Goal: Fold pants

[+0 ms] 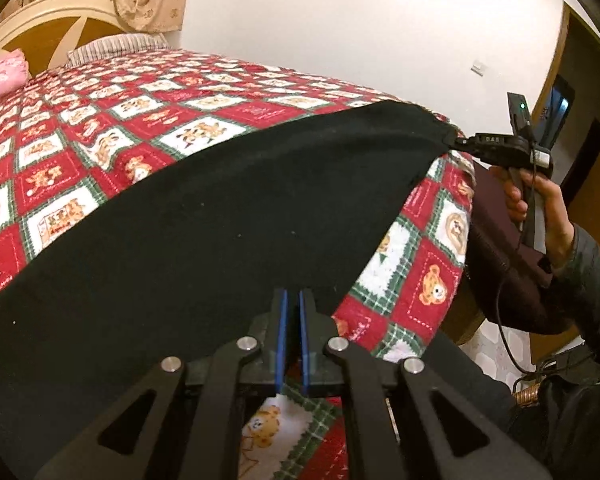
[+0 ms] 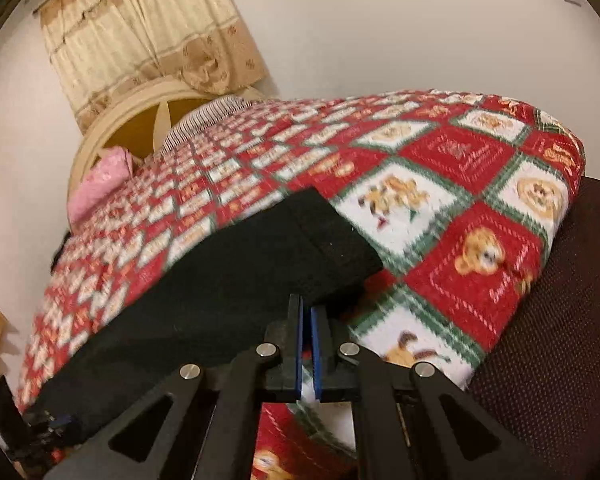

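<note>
matt black cloth pants (image 1: 204,216), fleecy blanket (image 1: 100,120)

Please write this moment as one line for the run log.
left hand-held gripper: shut on black pants | right hand-held gripper: shut on pants edge | pants: spread over bear-print blanket

white "das" on right tongs (image 1: 460,143) body

I see the black pants (image 1: 204,216) spread flat across the frame's middle, one corner stretched taut toward the right edge.
</note>
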A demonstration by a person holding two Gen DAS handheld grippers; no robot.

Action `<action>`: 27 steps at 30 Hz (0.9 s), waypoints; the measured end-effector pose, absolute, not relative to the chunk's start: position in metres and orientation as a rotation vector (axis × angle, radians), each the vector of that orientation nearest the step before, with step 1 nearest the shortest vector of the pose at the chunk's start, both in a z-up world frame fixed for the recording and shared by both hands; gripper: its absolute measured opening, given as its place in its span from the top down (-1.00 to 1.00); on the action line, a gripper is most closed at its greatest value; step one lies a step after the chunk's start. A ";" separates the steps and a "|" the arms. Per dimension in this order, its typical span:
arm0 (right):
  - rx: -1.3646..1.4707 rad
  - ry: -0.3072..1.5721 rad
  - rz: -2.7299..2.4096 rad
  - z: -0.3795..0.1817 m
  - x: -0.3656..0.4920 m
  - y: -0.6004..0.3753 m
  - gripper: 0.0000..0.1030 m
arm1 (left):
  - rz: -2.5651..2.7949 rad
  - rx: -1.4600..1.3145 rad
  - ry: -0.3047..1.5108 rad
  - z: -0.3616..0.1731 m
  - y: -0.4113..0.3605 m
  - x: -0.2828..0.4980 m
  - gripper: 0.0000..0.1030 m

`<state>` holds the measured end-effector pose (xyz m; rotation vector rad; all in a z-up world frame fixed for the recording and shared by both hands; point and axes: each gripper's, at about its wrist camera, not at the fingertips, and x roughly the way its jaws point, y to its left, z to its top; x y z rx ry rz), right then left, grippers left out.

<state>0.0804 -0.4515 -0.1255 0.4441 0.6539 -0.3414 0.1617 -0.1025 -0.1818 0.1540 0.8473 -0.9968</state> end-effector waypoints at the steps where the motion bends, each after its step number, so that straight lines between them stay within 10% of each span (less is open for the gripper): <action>1: 0.422 0.659 -0.354 -0.125 0.078 -0.449 0.80 | -0.994 0.153 0.840 -0.180 -0.102 0.162 0.86; 6: 0.305 0.626 -0.453 -0.104 0.066 -0.432 0.13 | -0.977 0.149 0.823 -0.175 -0.104 0.165 0.46; 27: -0.329 0.798 0.010 -0.150 0.124 -0.256 0.13 | -0.976 0.152 0.873 -0.184 -0.107 0.164 0.43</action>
